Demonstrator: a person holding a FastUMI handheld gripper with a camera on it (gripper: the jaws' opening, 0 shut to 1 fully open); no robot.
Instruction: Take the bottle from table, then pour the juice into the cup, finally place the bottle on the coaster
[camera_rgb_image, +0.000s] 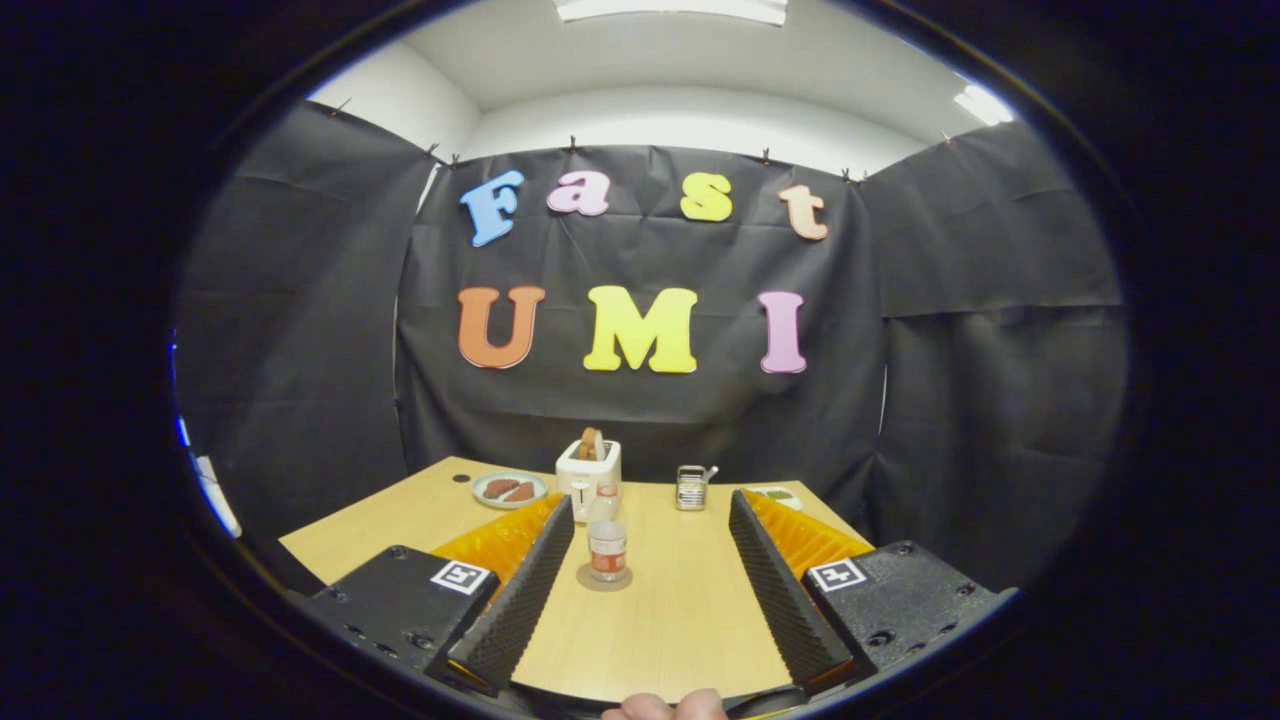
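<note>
A small clear bottle with an orange label stands upright on a round brown coaster on the wooden table. Just behind it, in front of the toaster, is a clear cup. My gripper is open and wide, its two black ridged fingers resting low over the table's near part. The bottle is between the fingers' lines, close to the left finger's tip and apart from it. Nothing is held.
A white toaster with a slice in it stands at the table's far side. A plate with food lies left of it. A small metal holder and another plate are to the right. A person's hand shows below the fingers.
</note>
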